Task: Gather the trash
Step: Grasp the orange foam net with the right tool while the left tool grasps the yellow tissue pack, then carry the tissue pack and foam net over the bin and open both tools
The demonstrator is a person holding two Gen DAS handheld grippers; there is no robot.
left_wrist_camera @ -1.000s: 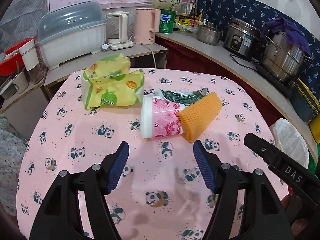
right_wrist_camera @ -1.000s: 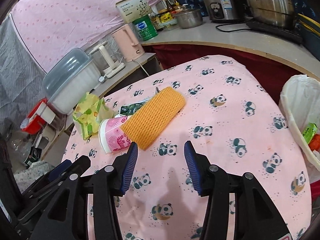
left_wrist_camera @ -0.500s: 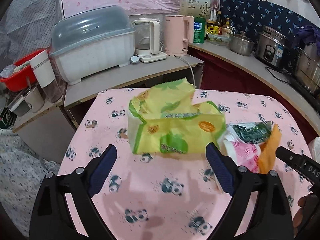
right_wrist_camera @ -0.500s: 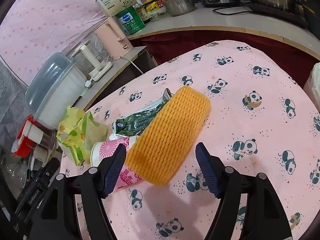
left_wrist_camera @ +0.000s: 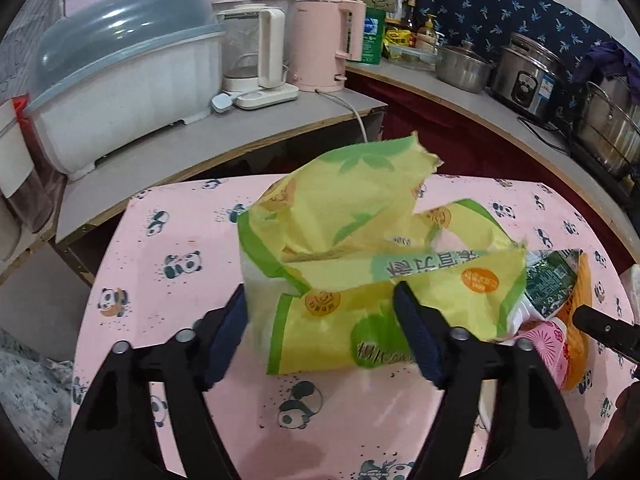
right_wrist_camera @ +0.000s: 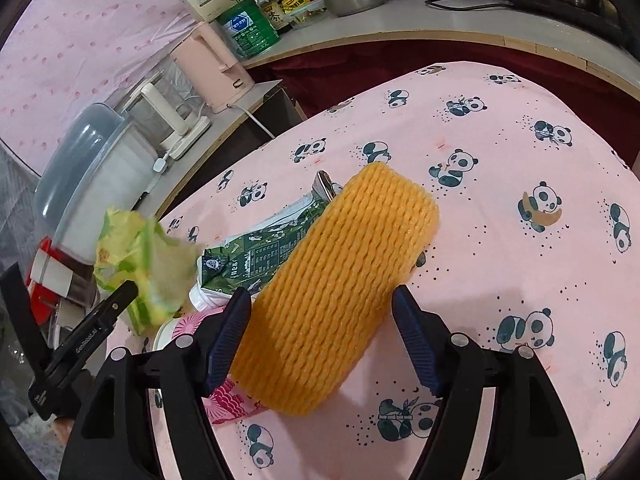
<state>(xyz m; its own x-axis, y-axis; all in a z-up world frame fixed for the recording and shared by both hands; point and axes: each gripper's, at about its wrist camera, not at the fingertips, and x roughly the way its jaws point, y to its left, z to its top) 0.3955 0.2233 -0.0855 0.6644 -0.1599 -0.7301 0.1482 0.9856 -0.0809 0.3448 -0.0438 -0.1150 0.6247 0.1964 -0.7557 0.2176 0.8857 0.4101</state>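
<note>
Yellow wrapper (left_wrist_camera: 372, 264) — between open left gripper (left_wrist_camera: 322, 336)

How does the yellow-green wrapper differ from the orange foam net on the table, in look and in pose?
The yellow-green wrapper is thin, glossy printed film, torn open and crumpled; the orange foam net is a thick, ribbed, plain sleeve that keeps a neat oblong shape. The wrapper's torn flap stands up; the net lies flat, partly over the green packet. Both lie between open gripper fingers: the left gripper frames the wrapper, the right gripper the net.
</note>
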